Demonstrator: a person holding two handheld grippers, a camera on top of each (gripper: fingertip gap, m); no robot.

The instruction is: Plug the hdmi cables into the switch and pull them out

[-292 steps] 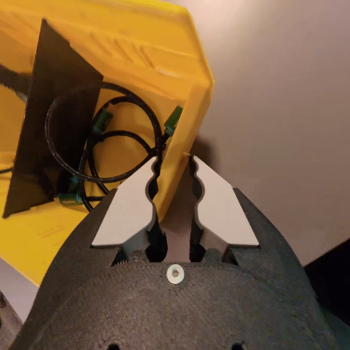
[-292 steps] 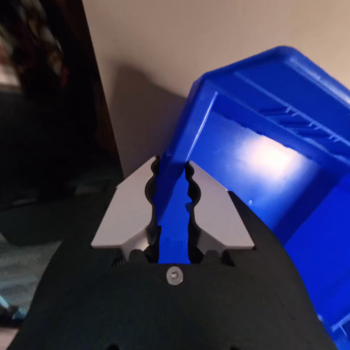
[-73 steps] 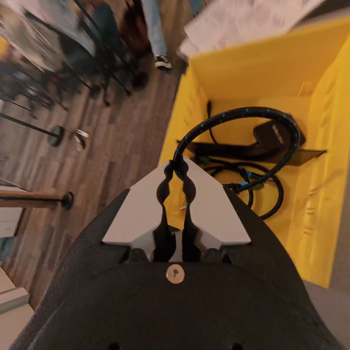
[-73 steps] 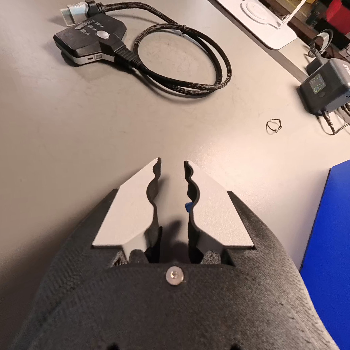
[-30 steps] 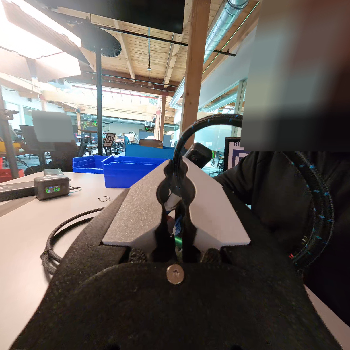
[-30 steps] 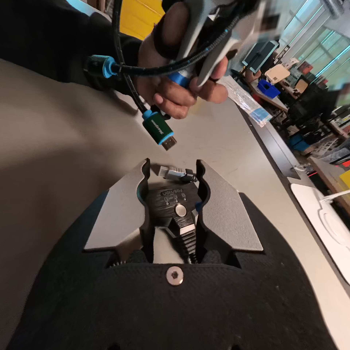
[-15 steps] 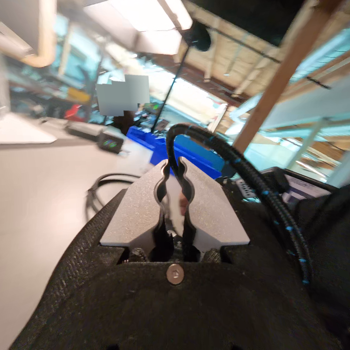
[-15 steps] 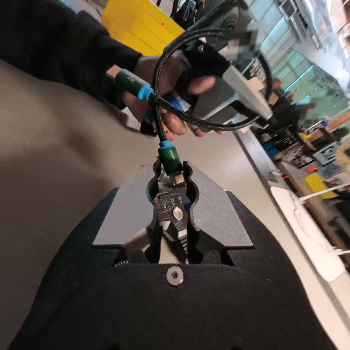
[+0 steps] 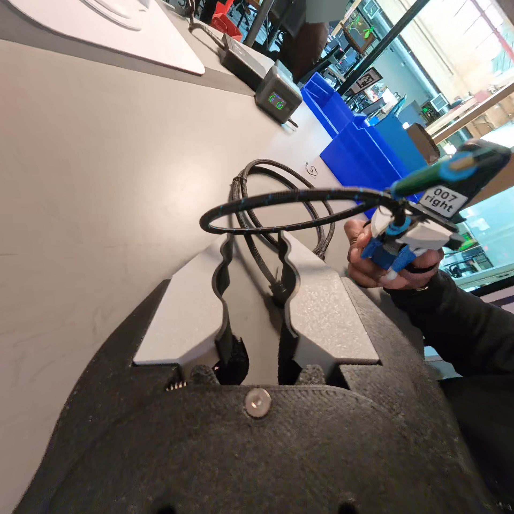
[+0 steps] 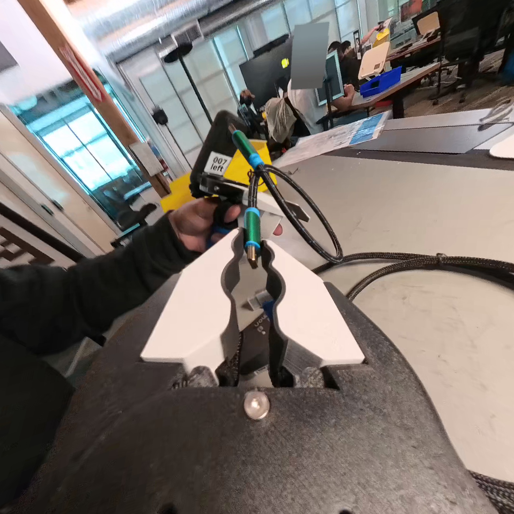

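Hdmi cable [image 9: 319, 190] is up in the air between the two tools, coiled in a loop, with one green plug [image 10: 252, 226] hanging tip-down right between the right tool's [image 10: 251, 242] fingertips. That tool is clamped on the switch [image 10: 257, 331], ports facing up toward the plug, which I'd guess is the whole idea: one side holds the socket steady while the other brings the connector in. The plug isn't seated yet, it's just above the port. The left tool [image 9: 253, 236] is the odd one: its jaws stand apart and the loop just lies across the tips, so it looks released, not pinching anything. The second green plug sticks up and away, out of the action. The switch's own braided lead [image 10: 417, 261] trails off over the grey table [image 9: 97, 167], which is plain and a bit scuffed. Along the far edge there's a small black box with green lights [image 9: 278, 100], blue bins [image 9: 361, 155] and a white pad [image 9: 125, 36]. A yellow bin [image 10: 180, 194] sits off the near side. The room is a big open office with glass walls and people at desks.
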